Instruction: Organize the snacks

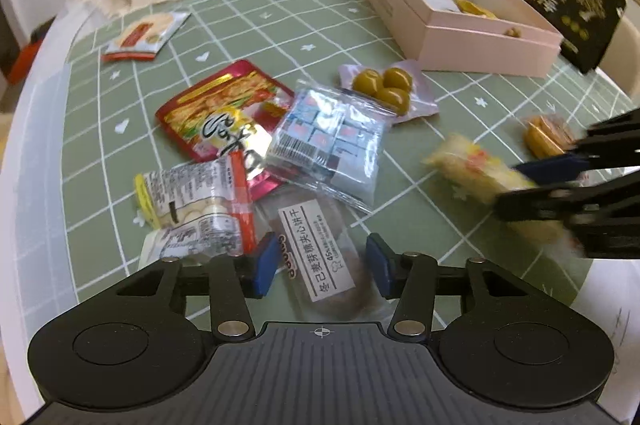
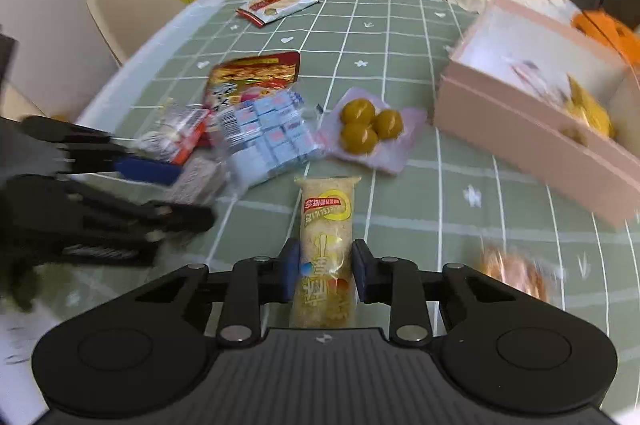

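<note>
Snacks lie scattered on the green checked surface (image 1: 280,25) near a pink box (image 1: 460,25); the right tongs (image 2: 326,275) clamp a yellow bar (image 2: 326,237), likely to box it, while the left tongs (image 1: 322,263) straddle a biscuit pack (image 1: 316,249), apart.

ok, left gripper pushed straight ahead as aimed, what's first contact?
The left gripper already straddles the clear-wrapped biscuit pack; going on, it likely meets the blue-and-white cube bag next, though depth is unclear.
</note>
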Available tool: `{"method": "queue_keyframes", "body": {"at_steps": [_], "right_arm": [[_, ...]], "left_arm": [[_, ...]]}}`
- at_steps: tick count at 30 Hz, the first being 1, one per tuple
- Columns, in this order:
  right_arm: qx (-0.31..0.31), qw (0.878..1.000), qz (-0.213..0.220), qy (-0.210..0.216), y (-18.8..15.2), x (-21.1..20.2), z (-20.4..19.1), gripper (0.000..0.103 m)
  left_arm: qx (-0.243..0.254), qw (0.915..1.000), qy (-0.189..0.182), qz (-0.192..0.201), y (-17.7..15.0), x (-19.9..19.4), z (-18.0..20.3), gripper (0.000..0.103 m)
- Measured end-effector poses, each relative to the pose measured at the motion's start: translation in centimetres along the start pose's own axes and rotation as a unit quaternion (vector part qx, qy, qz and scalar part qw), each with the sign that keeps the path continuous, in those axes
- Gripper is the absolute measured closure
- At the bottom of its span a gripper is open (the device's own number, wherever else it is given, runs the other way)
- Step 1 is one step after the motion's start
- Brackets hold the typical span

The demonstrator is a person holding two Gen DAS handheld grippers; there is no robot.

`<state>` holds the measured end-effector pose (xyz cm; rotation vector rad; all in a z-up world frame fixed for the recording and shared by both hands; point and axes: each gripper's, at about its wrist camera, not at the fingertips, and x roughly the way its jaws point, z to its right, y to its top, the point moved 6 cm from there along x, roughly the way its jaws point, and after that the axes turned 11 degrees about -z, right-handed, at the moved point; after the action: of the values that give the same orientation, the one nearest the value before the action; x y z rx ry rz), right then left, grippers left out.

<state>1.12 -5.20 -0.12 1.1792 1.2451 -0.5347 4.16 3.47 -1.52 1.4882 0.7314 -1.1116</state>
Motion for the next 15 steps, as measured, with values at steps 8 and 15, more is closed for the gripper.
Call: {"method": "queue_keyframes", "body": {"at_steps": [8, 15], "right_arm": [[0.095, 0.995, 0.042, 0.005, -3.5, -6.5, 4.5, 0.076], [0.139, 0.988, 0.055, -0.046, -5.8, -8.1, 7.9, 0.076]], "left_arm": [[0.043, 0.9963, -0.074, 0.013, -1.0, -2.5, 4.8, 0.094], [0.026, 0.9919, -0.123, -0.018, -0.3, -2.4, 6.1, 0.088]]}}
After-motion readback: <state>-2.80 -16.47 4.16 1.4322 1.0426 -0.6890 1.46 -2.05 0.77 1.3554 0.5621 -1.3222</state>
